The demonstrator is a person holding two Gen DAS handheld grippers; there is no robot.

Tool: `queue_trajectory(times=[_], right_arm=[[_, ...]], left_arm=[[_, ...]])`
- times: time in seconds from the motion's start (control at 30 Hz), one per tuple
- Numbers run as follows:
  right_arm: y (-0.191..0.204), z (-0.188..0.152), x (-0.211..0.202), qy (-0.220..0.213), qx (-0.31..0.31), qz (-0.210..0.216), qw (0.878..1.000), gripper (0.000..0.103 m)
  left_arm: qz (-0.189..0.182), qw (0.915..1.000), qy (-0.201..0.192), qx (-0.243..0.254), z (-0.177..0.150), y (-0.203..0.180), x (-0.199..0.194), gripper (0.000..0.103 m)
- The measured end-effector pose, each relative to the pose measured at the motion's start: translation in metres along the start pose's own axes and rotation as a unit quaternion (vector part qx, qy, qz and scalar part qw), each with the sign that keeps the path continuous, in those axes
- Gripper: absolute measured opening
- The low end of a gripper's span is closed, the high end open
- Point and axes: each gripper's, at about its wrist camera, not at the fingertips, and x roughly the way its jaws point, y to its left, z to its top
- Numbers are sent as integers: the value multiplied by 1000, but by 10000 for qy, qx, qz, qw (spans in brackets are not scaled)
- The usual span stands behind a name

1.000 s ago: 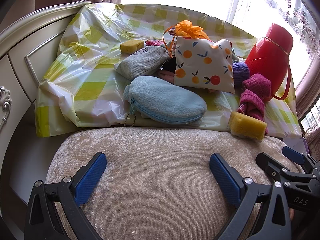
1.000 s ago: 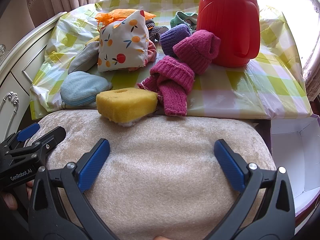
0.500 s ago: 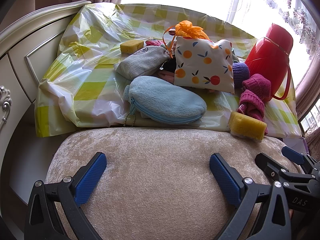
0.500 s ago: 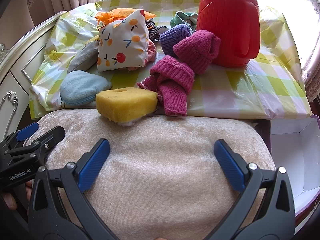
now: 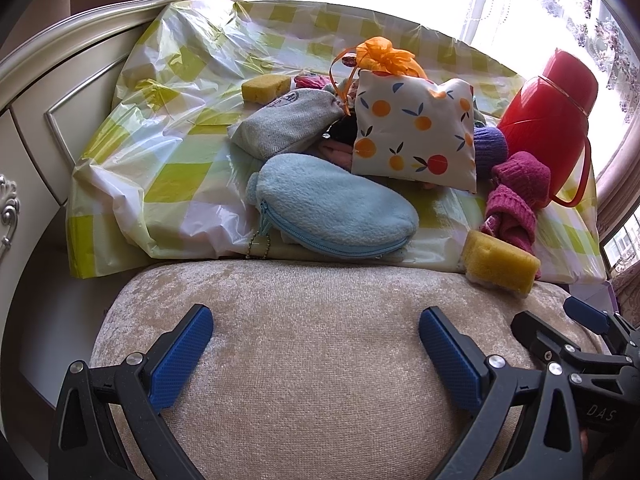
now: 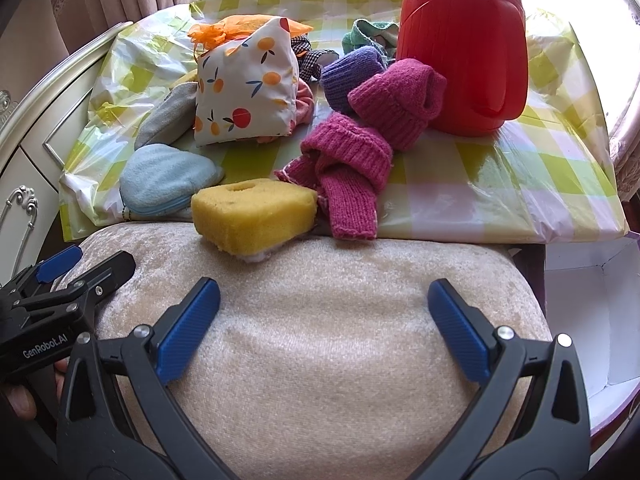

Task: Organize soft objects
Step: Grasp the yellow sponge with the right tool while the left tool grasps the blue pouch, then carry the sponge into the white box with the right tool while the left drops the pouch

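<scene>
A pile of soft things lies on a yellow-checked plastic cloth (image 5: 168,184): a light blue fleece pouch (image 5: 332,208) (image 6: 164,184), a grey pouch (image 5: 280,120), an orange-print bag (image 5: 416,136) (image 6: 244,88), an orange organza bag (image 5: 380,56), pink knit socks (image 6: 360,160) (image 5: 516,200), a purple sock (image 6: 352,76), and a yellow sponge (image 6: 252,212) (image 5: 496,264) at the cloth's front edge. A second sponge (image 5: 264,88) lies further back. My left gripper (image 5: 316,344) and right gripper (image 6: 324,320) are both open and empty above a beige cushioned stool (image 5: 320,360) (image 6: 320,340).
A red thermos jug (image 6: 464,44) (image 5: 548,120) stands at the back right of the cloth. An open white box (image 6: 592,312) sits low to the right of the stool. A cream dresser (image 5: 36,128) stands on the left. A window is behind.
</scene>
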Motion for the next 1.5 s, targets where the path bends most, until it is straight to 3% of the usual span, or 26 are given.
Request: queue_trajectory(times=[0.23, 0.37, 0.63, 0.87, 0.97, 1.03, 1.07, 1.2, 1.5], right_arm=[[9, 15, 2, -96, -33, 398, 9992, 103], [16, 23, 1, -255, 45, 442, 9987, 103], [12, 32, 21, 132, 681, 549, 9961, 97], [14, 35, 26, 173, 1039, 709, 9919, 96], [14, 37, 28, 212, 1146, 670, 9909, 96], [16, 38, 32, 285, 1121, 547, 9918, 84], [17, 38, 34, 342, 1089, 524, 9921, 73], [18, 34, 32, 265, 1050, 568, 9925, 64], [17, 17, 5, -37, 921, 782, 9927, 61]], left_arm=[[-51, 9990, 27, -440, 18, 8, 11, 103], [-288, 9952, 11, -937, 31, 20, 19, 103], [-590, 9839, 336, -1655, 58, 31, 54, 102], [-424, 9851, 317, -1636, 63, 26, 66, 82], [-425, 9862, 237, -1579, 63, 24, 66, 68], [-460, 9860, 184, -1589, 62, 26, 64, 56], [-500, 9855, 167, -1610, 61, 27, 63, 55], [-633, 9852, 109, -1591, 55, 27, 55, 50], [-905, 9841, -239, -1506, 42, 20, 23, 47]])
